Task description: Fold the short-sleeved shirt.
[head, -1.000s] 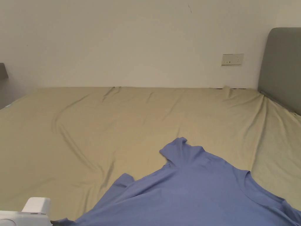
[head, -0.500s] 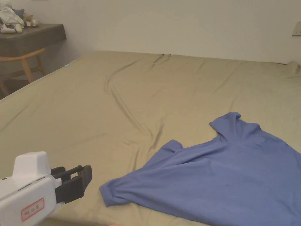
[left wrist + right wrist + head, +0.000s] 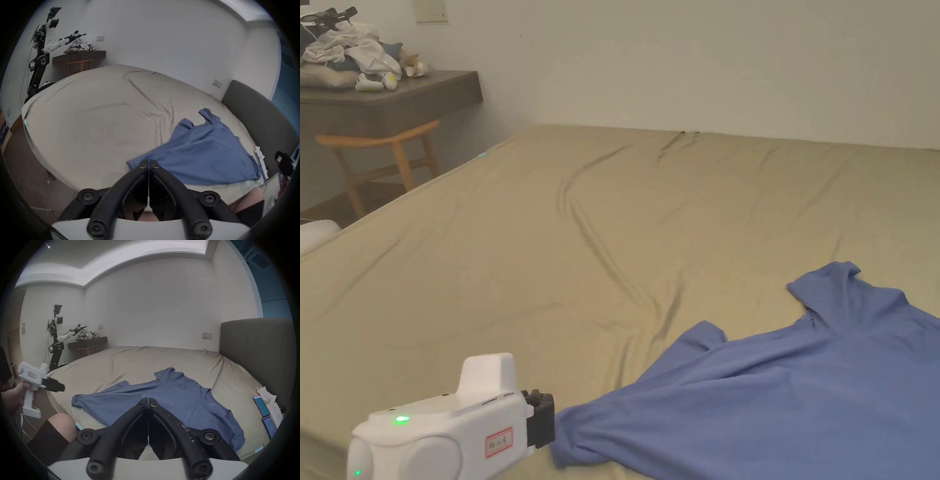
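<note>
Blue short-sleeved cotton shirt (image 3: 775, 406) lies spread, loosely rumpled, on the beige-sheeted bed (image 3: 550, 250), at 4 o'clock in the head view. No fold made yet; the whole task remains. Left gripper (image 3: 540, 419), white-bodied with black jaws, sits at 7 o'clock, just beside the shirt's near corner, jaws together, nothing held. Right gripper (image 3: 148, 400) has its jaws together too, empty, pointing over the shirt's middle. Likely next: open and pinch the corner.

Bedroom: wide bed under a wrinkled tan fitted sheet (image 3: 550, 250), grey padded headboard (image 3: 253, 353) right, dark wall shelf (image 3: 394, 100) piled with clothes far left.
</note>
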A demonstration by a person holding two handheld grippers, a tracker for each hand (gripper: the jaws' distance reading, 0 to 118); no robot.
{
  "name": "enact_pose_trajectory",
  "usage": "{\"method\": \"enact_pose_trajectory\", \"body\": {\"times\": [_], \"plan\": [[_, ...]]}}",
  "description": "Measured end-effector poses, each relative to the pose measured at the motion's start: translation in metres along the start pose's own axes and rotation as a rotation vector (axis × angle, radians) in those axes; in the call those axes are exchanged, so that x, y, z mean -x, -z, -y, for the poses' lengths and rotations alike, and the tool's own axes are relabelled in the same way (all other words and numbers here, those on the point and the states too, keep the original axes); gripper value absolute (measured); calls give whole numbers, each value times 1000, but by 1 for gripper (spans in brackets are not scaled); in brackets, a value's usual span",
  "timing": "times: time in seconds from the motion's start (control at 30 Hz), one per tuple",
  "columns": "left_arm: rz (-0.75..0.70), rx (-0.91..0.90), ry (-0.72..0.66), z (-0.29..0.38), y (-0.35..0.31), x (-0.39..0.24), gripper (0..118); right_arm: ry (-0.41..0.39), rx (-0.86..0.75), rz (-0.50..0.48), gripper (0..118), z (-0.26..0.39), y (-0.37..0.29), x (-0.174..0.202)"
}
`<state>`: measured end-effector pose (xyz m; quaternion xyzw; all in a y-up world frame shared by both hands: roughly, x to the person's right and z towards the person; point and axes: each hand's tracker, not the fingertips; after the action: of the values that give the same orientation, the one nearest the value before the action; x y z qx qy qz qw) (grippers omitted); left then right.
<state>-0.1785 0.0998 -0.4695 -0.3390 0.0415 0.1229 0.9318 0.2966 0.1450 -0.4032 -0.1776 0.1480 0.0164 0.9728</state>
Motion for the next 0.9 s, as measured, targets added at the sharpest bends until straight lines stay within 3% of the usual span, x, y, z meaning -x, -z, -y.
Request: {"method": "enact_pose_trajectory", "body": {"times": [0.03,0.07,0.1,0.17,0.27,0.3,0.37,0.4,0.5,0.63,0.77,0.9], "plan": [[-15,16,-7,-4,9,1,34,-1,4,2,3,1,-1,-1],[-9,32,-20,-6,19,4,80,-3,10,3,3,3,-1,-3],[-1,86,-24,-6,30,2,118,-2,17,4,3,4,-1,-6],[17,86,-8,-8,38,4,108,9,28,10,3,5,-2,-8],[-13,193,14,-1,66,2,105,24,42,25,3,6,0,-10],[-28,223,21,2,73,3,84,28,42,28,3,6,2,-12],[-9,297,60,11,82,0,9,32,46,34,3,6,6,-16],[52,293,118,15,79,-5,7,32,48,37,3,5,6,-15],[-2,231,275,16,64,-26,6,9,70,34,3,5,15,-22],[46,98,107,2,38,-17,6,-18,97,22,3,-1,35,-33],[88,6,89,-9,10,-15,6,-87,134,-12,4,-23,79,-49],[97,-39,137,-11,-7,-35,6,-194,185,-16,25,-59,167,-76]]}}
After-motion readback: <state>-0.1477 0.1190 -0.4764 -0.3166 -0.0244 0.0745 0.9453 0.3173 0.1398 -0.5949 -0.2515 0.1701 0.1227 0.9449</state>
